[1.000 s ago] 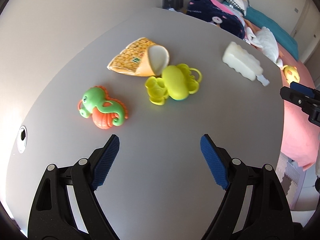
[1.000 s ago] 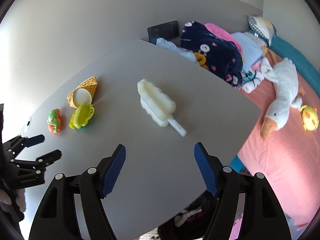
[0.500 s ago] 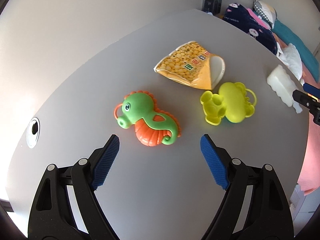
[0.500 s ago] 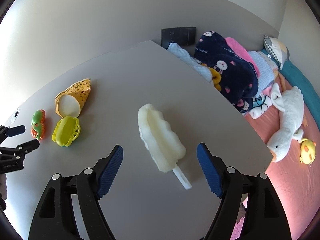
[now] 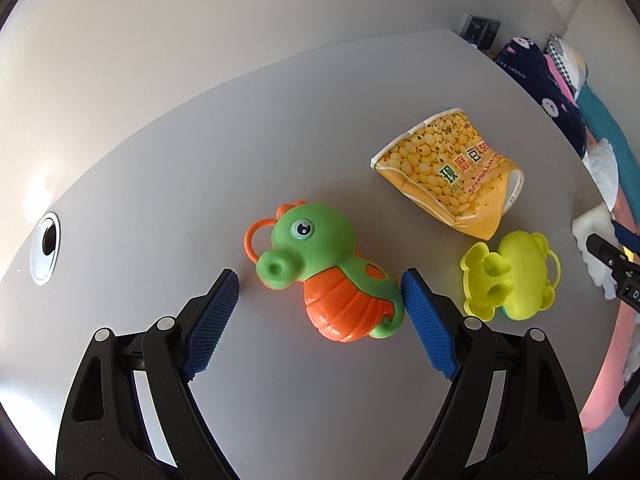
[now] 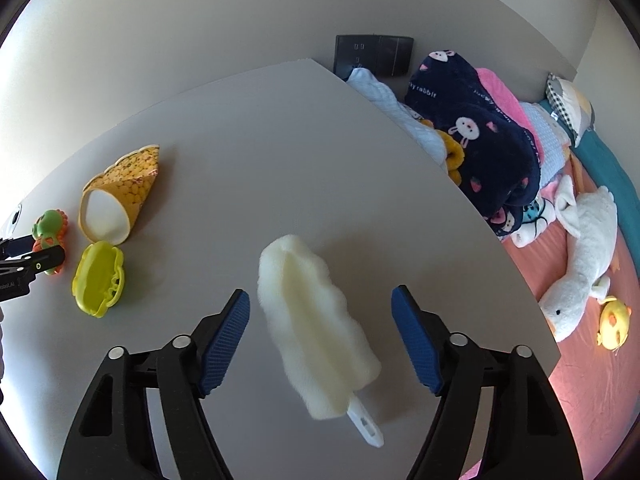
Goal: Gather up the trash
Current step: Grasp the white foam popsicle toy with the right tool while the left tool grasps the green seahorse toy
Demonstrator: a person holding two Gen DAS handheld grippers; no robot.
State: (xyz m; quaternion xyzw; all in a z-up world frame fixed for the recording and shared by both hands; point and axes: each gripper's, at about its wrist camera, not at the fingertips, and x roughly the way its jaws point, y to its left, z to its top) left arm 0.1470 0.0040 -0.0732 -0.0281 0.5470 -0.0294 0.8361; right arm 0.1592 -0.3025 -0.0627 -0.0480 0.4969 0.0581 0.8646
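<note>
Two tools | seahorse toy [image 5: 332, 276] between left tool [image 5: 320, 284] | perhaps touching

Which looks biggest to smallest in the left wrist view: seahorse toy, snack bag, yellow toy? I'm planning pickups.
1. seahorse toy, though nearest the camera, so unsure against the bag
2. snack bag
3. yellow toy

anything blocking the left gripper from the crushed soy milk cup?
Yes. The seahorse toy lies between the open left gripper fingers, with the crushed cup beyond it on the table. The yellow toy sits beside the cup, off the direct line.
</note>
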